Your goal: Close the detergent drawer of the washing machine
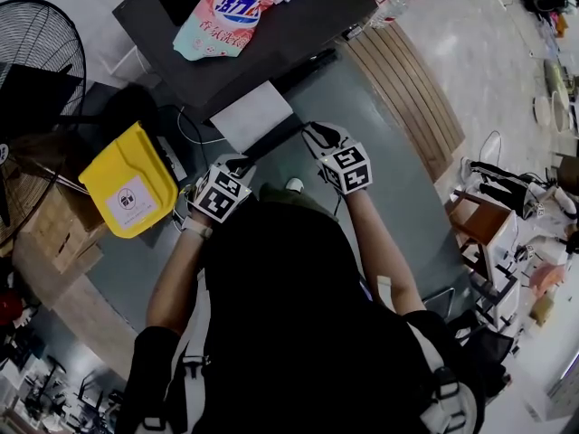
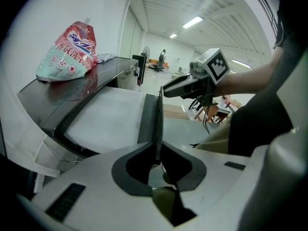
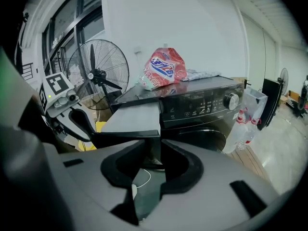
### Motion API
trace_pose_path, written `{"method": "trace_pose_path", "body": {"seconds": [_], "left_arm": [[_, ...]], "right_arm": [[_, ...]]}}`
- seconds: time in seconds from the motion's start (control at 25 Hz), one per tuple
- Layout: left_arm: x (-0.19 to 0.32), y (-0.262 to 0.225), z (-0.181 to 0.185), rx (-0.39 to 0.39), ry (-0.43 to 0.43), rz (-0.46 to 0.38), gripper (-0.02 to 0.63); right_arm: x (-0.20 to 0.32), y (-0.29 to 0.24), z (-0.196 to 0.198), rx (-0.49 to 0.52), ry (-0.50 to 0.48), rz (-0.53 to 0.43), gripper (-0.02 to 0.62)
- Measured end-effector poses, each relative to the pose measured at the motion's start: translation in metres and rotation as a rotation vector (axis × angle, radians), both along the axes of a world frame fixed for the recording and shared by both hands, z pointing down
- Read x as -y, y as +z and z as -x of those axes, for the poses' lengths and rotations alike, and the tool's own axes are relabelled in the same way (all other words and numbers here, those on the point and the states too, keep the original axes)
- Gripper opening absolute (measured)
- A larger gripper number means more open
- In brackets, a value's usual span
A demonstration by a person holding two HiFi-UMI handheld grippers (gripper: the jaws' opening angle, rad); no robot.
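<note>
detergent drawer [image 1: 258, 114] is out of the washing machine [image 1: 271, 34], slid toward the person at the upper left of its front, pale top face showing. its dark front panel [image 1: 276, 141] is the near end. the panel's long axis runs left-right across the person; the slide axis runs straight away from them into the machine.

left claw [image 1: 237, 163] sits at the panel's left end, right claw [image 1: 318, 136] at its right end. both are about equally near, neither clearly leading.

left claw: released. the jaws stand apart and straddle the panel's thin edge, which runs up between the pads in the left gripper view. i can't see any squeeze on it.

right claw: also released. the jaws are apart with the panel's lower corner in the gap, and nothing is clamped.

my read: the closing move is a plain push forward, square to the panel. a claw at each end should keep it from skewing on its rails, and an uneven push is the likely way it jams.
</note>
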State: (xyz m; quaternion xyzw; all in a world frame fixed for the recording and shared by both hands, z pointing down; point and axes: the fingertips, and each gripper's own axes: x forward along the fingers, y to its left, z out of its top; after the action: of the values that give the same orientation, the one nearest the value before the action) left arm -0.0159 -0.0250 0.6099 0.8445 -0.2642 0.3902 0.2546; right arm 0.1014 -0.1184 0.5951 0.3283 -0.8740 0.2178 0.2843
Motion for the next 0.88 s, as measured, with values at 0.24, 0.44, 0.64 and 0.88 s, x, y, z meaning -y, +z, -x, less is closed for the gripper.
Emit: {"method": "trace_pose_path", "body": {"seconds": [0.24, 0.44, 0.64, 0.88], "left_arm": [[0.014, 0.000, 0.014, 0.009, -0.023, -0.011, 0.060], [0.029, 0.001, 0.028, 0.006, -0.060, -0.017, 0.061], [0.041, -0.001, 0.040, 0.002, -0.077, -0.029, 0.063], [0.051, -0.001, 0.048, 0.002, -0.078, -0.042, 0.064]], "right_arm": [[0.013, 0.000, 0.013, 0.005, 0.012, 0.001, 0.110], [0.026, -0.001, 0.026, 0.002, 0.022, 0.004, 0.110], [0.037, -0.002, 0.038, 0.004, 0.031, 0.007, 0.110], [0.047, 0.000, 0.046, 0.000, 0.055, 0.005, 0.110]]}}
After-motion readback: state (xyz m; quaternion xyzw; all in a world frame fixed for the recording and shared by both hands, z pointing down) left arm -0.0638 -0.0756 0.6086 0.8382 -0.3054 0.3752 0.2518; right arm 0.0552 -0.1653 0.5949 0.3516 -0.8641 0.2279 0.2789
